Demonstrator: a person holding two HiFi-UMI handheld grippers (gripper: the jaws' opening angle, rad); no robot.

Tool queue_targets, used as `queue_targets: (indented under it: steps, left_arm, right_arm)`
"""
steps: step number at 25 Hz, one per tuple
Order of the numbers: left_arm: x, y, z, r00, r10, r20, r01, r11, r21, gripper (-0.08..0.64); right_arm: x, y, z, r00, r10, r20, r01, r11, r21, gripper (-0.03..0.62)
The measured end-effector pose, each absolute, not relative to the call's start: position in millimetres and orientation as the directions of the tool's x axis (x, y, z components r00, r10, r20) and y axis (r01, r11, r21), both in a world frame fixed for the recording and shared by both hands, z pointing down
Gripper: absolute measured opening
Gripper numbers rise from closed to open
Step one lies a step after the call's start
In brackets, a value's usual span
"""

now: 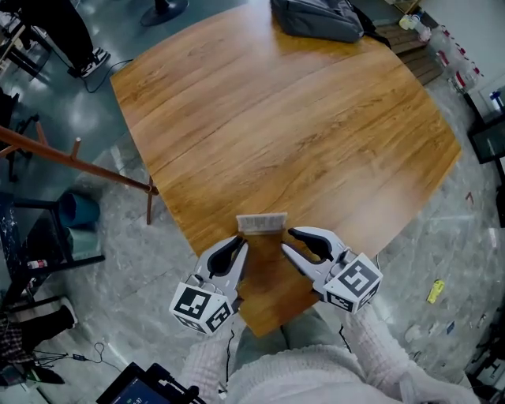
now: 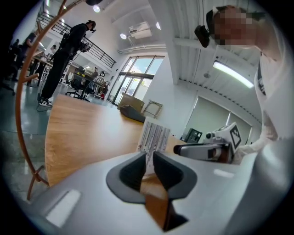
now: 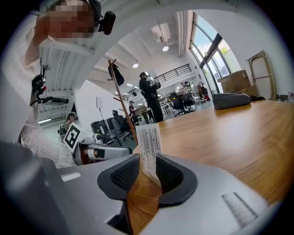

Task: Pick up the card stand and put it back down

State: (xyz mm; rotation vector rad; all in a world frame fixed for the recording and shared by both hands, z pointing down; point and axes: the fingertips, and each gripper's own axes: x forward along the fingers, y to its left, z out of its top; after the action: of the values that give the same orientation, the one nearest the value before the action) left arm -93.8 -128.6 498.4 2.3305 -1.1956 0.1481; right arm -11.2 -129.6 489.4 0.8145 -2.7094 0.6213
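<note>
The card stand (image 1: 262, 223), a small white printed card standing upright, is on the wooden table (image 1: 300, 118) near its front edge. My left gripper (image 1: 240, 240) reaches its left end and my right gripper (image 1: 291, 234) its right end. In the left gripper view the card stand (image 2: 154, 137) rises between the jaws of my left gripper (image 2: 150, 158), which stand a sliver apart. In the right gripper view the card stand (image 3: 148, 142) sits between the jaws of my right gripper (image 3: 148, 167), with a gap on each side. The stand rests on the table.
A grey bag (image 1: 316, 17) lies at the table's far edge. A wooden coat rack (image 1: 79, 162) leans at the left beside the table. A person's white sleeves hold both grippers at the near edge. Chairs and clutter stand on the floor around.
</note>
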Motion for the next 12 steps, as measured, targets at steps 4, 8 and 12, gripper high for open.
queue_targets:
  steps: [4,8,12]
  left_arm:
    - [-98,-134,510,0.591,-0.728,0.348,-0.801,-0.478,0.360,0.088]
    - [-102,-140,518,0.587,-0.722,0.367,-0.807,-0.486,0.334,0.117]
    - [-102,-147,526,0.601,-0.709,0.370,-0.798,-0.501,0.336,0.151]
  right_arm:
    - [-10,-132,504,-0.806,-0.464,0.369,-0.579,0.749,-0.322,0.126]
    - [-13,-135,515,-0.797,-0.449,0.403,-0.579,0.758,-0.301,0.158]
    - [-17,-139,522,-0.798,-0.432,0.421,-0.571,0.765,-0.298,0.163]
